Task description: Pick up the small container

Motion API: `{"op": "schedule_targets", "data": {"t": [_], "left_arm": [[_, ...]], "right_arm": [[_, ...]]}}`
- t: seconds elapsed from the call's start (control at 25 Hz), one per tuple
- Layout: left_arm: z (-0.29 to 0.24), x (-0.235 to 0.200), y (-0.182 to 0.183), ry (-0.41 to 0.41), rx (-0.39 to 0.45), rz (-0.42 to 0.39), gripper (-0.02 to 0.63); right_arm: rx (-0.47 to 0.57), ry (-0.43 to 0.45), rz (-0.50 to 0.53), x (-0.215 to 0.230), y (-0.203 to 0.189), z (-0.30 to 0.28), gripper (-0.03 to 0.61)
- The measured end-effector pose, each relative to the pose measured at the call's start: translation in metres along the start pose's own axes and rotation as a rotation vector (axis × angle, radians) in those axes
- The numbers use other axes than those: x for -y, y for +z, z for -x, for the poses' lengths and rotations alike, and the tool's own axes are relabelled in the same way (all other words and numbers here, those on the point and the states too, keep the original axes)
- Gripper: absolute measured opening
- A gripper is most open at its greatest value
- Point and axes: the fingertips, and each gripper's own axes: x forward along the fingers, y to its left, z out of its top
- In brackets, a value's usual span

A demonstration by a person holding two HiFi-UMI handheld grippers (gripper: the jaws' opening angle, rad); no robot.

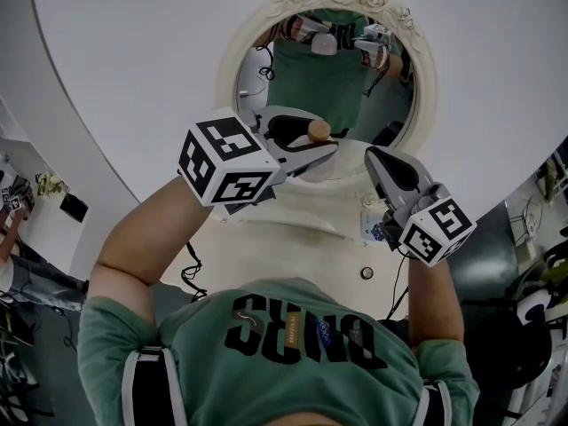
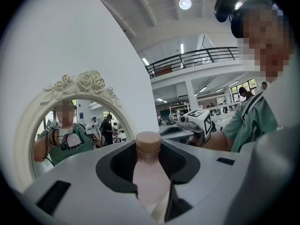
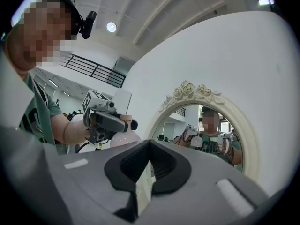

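- Clamped small pale-pink plastic bottle with tan cap (image 2: 148,177) in left gripper (image 1: 324,142), long axis upright, cap at 12 o'clock.
- Saw right gripper (image 3: 149,167) pinched closed, empty, at 3 o'clock from bottle, apart.

It was a large, open indoor hall, more a lab or shared workspace than a home. A railed mezzanine (image 2: 197,57) ran beneath a high white ceiling with round lamps (image 2: 185,3). Shelving (image 2: 180,109) stood far back, and a rose-topped mirror (image 2: 86,82) was backed by a curved white panel (image 2: 70,41).
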Motion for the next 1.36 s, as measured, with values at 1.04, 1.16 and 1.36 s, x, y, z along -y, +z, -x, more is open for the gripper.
{"op": "schedule_targets", "data": {"t": [1.04,1.16,1.36], "left_arm": [[0.019,0.012,0.008,0.016,0.011,-0.009,0.139],[0.019,0.013,0.008,0.017,0.009,-0.011,0.140],[0.018,0.012,0.009,0.020,0.009,-0.009,0.139]], "right_arm": [[0.026,-0.002,0.020,-0.016,0.015,0.011,0.008],[0.025,0.000,0.020,-0.017,0.014,0.012,0.008],[0.024,0.004,0.018,-0.017,0.015,0.012,0.008]]}}
